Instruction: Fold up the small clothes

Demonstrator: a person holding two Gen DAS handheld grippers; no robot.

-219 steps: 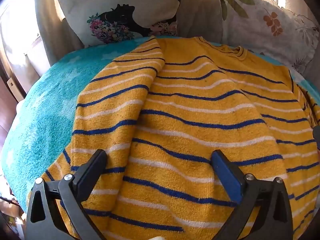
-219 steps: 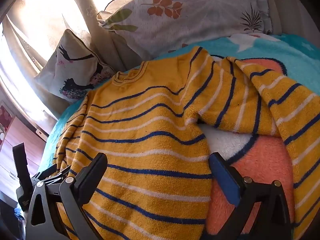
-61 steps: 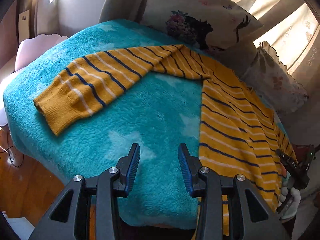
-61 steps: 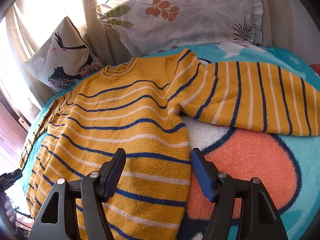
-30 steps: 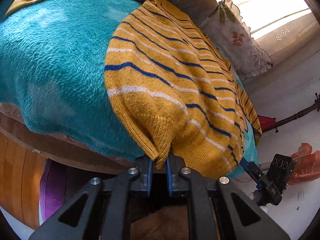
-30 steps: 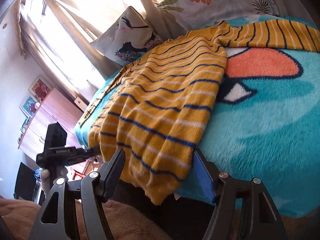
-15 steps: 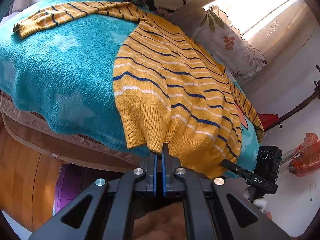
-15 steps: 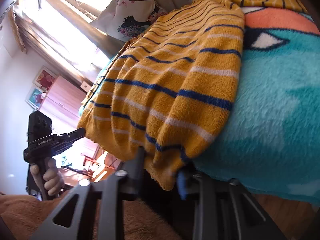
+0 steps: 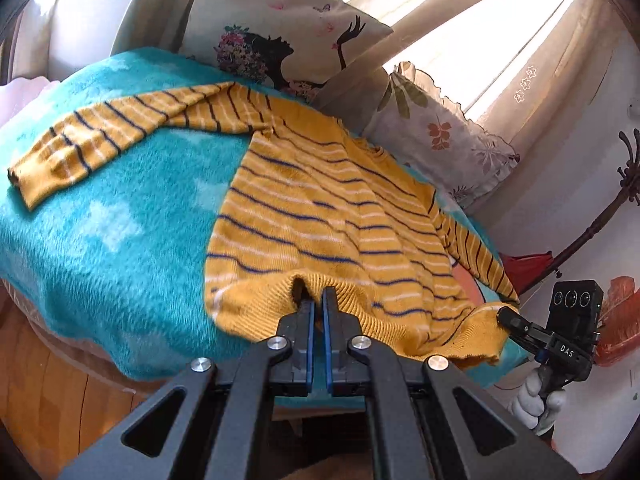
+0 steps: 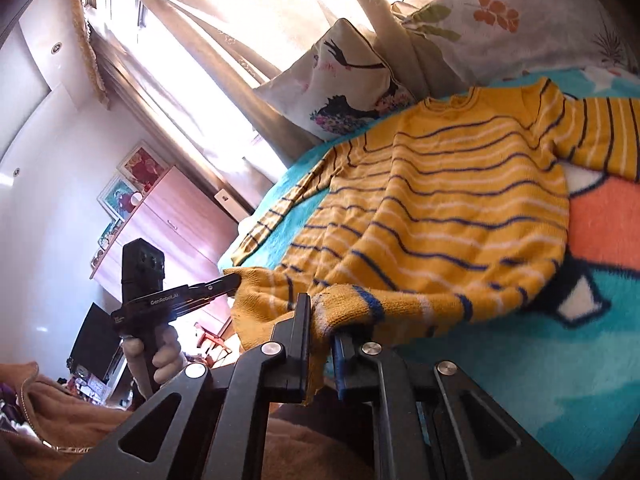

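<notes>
A yellow sweater with blue and white stripes lies face up on a teal blanket, sleeves spread to both sides. My left gripper is shut on the ribbed bottom hem near its left corner and lifts it a little. My right gripper is shut on the hem's other corner, also raised off the blanket. The sweater shows in the right wrist view with its collar far from me. Each gripper appears in the other's view, right gripper, left gripper.
Two pillows lean against the curtains at the bed's far side. The bed's near edge drops to a wooden floor. A wooden cabinet stands left of the bed. A brown garment lies below my grippers.
Both grippers have closed on the sweater's bottom hem and lifted it up from the bed's edge. The hem now sits raised above the blanket instead of hanging over the edge.
</notes>
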